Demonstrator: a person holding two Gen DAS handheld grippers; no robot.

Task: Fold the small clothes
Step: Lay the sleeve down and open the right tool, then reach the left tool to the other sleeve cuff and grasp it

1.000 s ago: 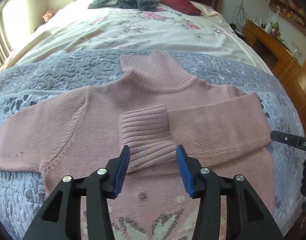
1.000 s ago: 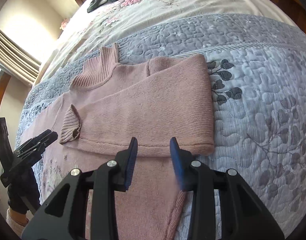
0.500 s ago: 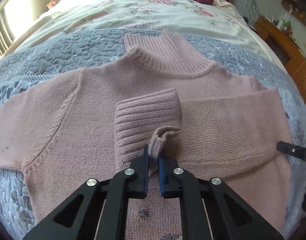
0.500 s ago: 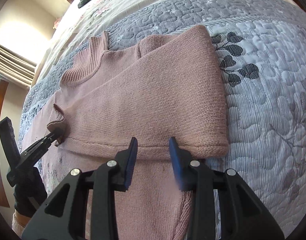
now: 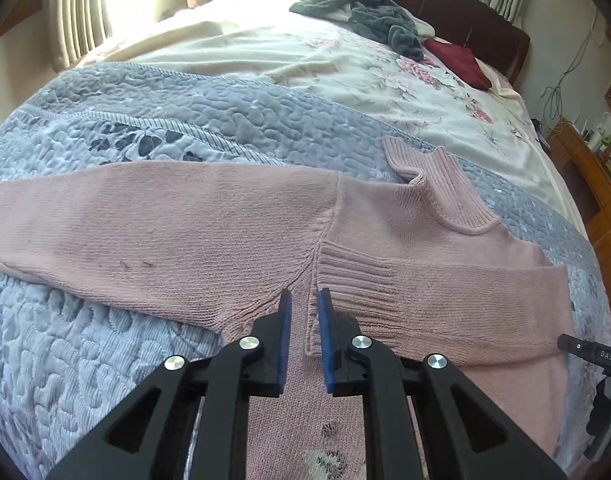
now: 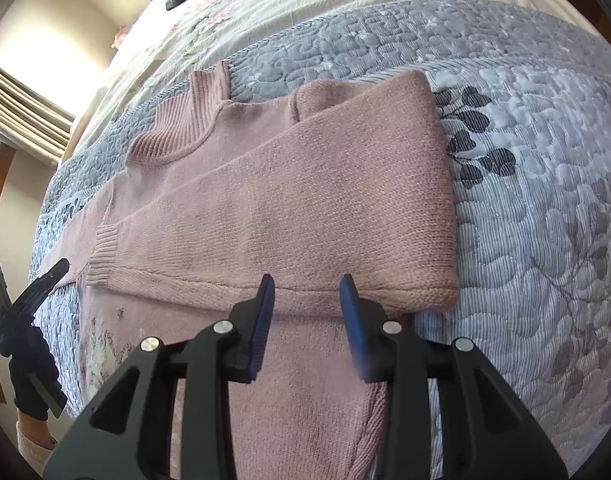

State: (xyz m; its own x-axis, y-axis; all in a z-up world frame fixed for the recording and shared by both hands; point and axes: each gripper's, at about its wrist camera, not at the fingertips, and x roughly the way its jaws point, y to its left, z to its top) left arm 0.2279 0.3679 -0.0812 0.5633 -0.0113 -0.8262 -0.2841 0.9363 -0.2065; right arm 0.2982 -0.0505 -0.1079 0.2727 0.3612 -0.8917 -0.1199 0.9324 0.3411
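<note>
A: Where's the sweater (image 5: 405, 240)?
B: Flat on the quilt (image 5: 225, 112), pink knit w/ ribbed turtleneck collar (image 5: 445, 184). One sleeve (image 6: 305, 208) folded across the chest, ribbed cuff (image 5: 353, 280) near the middle; other sleeve (image 5: 153, 224) stretched straight out to the side.
A: Any writing?
B: Only "DAS" in white on the black tool at the left cam's edge, cut off there. Some woven pattern low on the sweater front, too partial to read.
A: Tools?
B: Left gripper (image 5: 305, 312) slightly parted, blue pads either side of the knit just beside the cuff, nothing pinched. Right gripper (image 6: 305, 300) wide apart, empty, over the folded sleeve's lower edge.
A: Around it?
B: Quilt's grey-blue, pebbly stitching, dark leaf prints. Beyond: cream floral sheet (image 5: 345, 68), grey clothes pile (image 5: 369, 16), dark red item (image 5: 457, 60).
</note>
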